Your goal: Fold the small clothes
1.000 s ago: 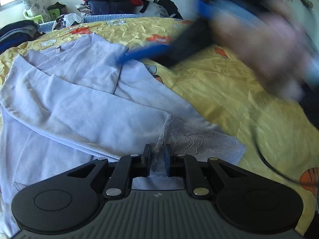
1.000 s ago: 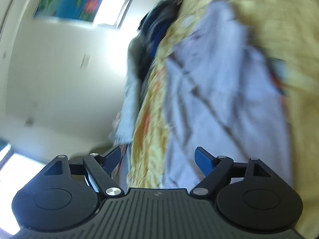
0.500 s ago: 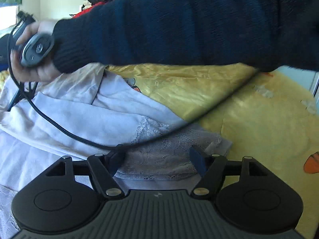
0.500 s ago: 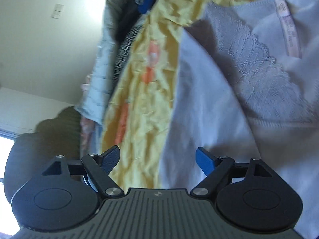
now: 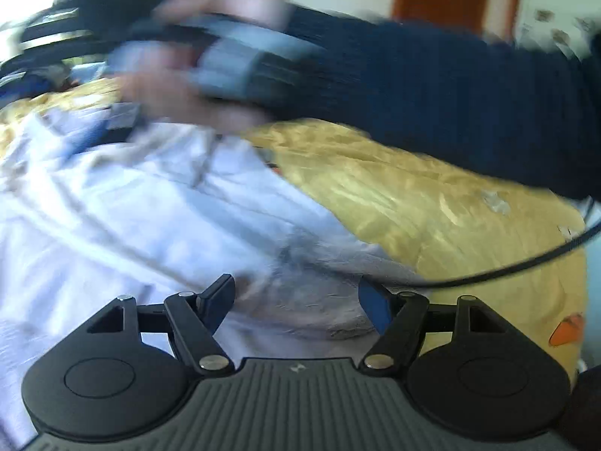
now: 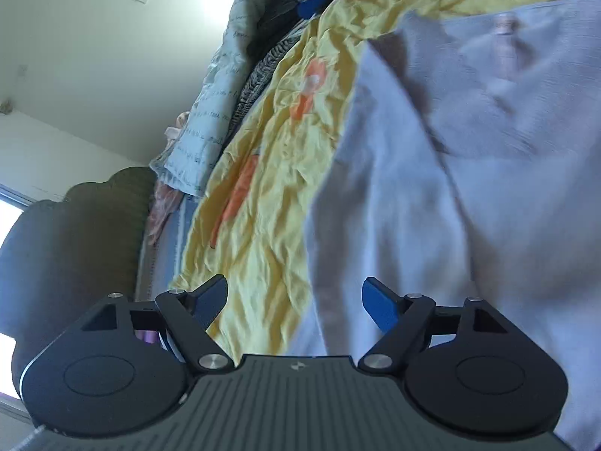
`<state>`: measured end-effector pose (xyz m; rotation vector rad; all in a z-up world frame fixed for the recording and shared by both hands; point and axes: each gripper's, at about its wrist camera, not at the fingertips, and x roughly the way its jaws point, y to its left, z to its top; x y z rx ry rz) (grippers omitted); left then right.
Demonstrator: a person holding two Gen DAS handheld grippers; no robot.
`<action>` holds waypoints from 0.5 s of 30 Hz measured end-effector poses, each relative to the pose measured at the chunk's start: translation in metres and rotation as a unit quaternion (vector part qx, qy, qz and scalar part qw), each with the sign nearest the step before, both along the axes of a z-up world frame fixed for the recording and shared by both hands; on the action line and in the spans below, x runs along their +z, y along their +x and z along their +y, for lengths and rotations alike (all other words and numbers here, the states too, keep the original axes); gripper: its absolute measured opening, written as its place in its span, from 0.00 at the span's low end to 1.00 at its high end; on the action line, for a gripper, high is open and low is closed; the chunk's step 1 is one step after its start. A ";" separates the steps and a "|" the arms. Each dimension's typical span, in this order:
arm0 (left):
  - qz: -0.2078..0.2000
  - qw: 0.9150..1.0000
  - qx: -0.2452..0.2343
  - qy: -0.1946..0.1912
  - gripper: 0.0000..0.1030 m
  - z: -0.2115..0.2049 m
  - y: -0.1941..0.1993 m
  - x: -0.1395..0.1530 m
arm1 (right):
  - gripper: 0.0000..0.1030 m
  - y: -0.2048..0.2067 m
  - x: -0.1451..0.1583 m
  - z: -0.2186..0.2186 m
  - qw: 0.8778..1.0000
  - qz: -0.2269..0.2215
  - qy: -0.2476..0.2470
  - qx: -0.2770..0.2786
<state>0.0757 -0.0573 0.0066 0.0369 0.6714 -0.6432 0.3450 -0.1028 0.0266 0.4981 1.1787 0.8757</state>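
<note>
Left tool spread, empty, lace cuff just ahead | right tool spread, empty | top flat on bed | soft, light, limp; pinch hem or shoulder seam, avoid snag-prone lace

Your left tool hangs with its jaws spread, having just opened, over the lace hem of the pale lilac top. Your dark sleeve crosses above the yellow bedspread, blurred.
</note>
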 end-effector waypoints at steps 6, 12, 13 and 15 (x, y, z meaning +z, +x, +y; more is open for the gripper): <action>0.028 0.992 0.117 -0.032 0.71 0.056 0.007 0.024 | 0.79 -0.072 0.012 -0.084 0.998 -0.010 0.039 -0.054; 0.063 0.981 0.184 0.019 0.73 0.058 0.035 0.000 | 0.71 -0.101 -0.034 -0.078 0.997 0.040 0.007 -0.072; 0.058 0.981 0.185 0.020 0.77 0.056 0.033 -0.002 | 0.71 -0.105 -0.038 -0.082 0.996 0.032 0.020 -0.080; 0.048 0.981 0.185 0.039 0.79 0.051 0.027 -0.003 | 0.68 -0.109 -0.041 -0.089 0.994 0.038 0.033 -0.096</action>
